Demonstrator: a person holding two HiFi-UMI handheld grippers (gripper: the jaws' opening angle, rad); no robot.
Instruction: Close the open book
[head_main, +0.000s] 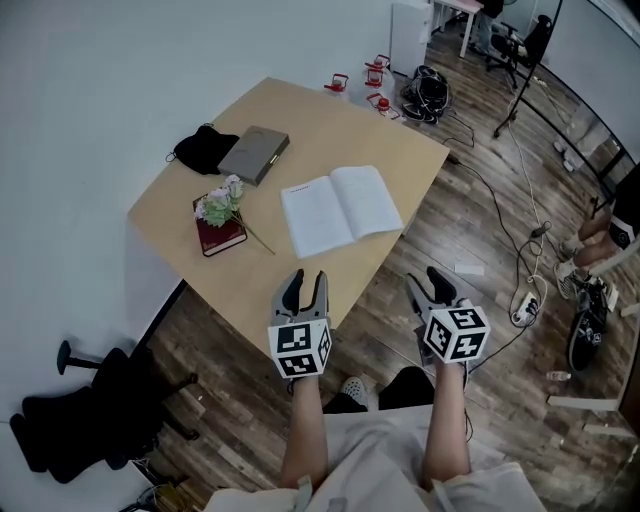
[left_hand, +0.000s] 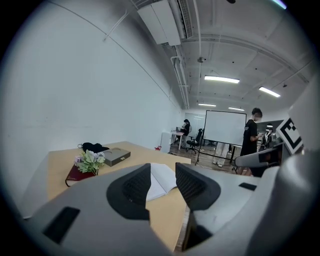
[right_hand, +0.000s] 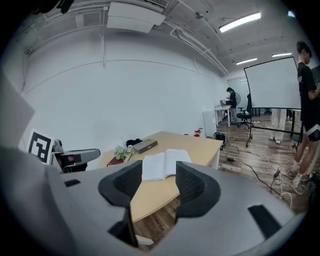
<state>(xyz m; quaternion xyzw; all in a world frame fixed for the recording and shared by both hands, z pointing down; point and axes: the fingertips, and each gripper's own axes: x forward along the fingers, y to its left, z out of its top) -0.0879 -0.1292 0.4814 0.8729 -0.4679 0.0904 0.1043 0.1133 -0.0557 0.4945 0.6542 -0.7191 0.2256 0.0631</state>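
Book (head_main: 340, 210) lies open near the table (head_main: 330, 130) edge, left gripper (head_main: 305, 283) and right gripper (head_main: 428, 282) released, clear of it.

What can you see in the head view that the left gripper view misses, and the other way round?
Only the head view shows the person's forearms and the black office chair on the floor. Only the left gripper view shows the whiteboard, the ceiling lights and a standing person beside the board. Both show the wooden table, the open book, the flowers lying on the red book, and the grey book.
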